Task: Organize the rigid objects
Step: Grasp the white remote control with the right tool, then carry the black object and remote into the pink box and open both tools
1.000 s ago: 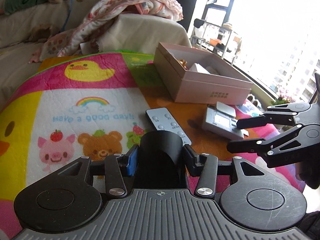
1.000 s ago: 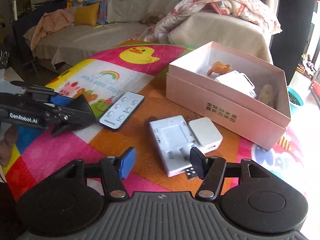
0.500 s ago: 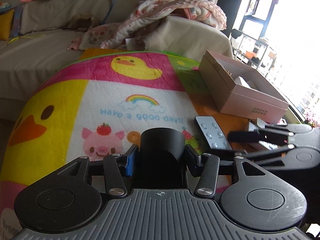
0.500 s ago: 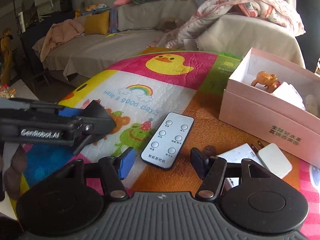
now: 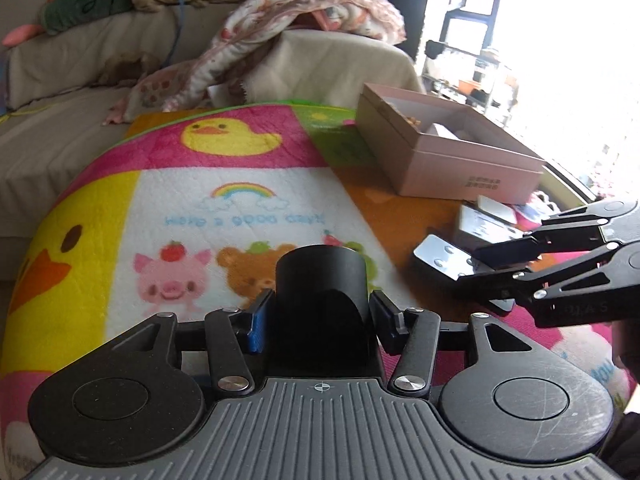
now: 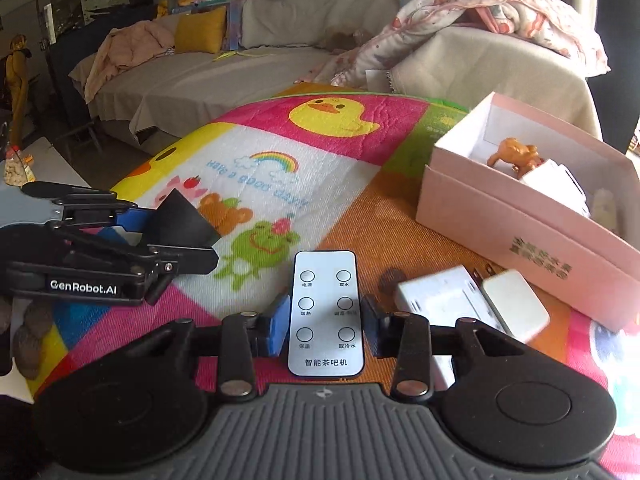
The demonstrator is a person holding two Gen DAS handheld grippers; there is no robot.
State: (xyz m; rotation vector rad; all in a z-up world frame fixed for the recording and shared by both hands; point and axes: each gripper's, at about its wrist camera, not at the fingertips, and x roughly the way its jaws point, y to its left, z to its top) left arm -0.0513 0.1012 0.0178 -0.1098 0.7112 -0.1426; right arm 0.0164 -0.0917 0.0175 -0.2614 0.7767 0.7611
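A black cylinder (image 5: 322, 280) stands upright between my left gripper's (image 5: 322, 314) pads, which are shut on it above the cartoon blanket (image 5: 240, 184). The right wrist view shows that gripper (image 6: 188, 240) at the left, cylinder (image 6: 180, 220) in its jaws. A white six-button remote (image 6: 325, 312) lies lengthwise between my right gripper's (image 6: 325, 322) fingers. These jaws are closing, and both pads sit against the remote's long edges. From the left wrist view, the right gripper (image 5: 494, 264) holds the remote (image 5: 442, 258) by one end.
An open pink box (image 6: 520, 236) at the right holds an orange toy figure (image 6: 516, 156) and white items. A white adapter (image 6: 436, 300) and a small white block (image 6: 516, 308) lie in front of it. A sofa with bedding (image 6: 480, 12) is behind.
My right gripper moved left from over the white adapter to the remote and its jaws narrowed around it. The left gripper kept the black cylinder throughout.
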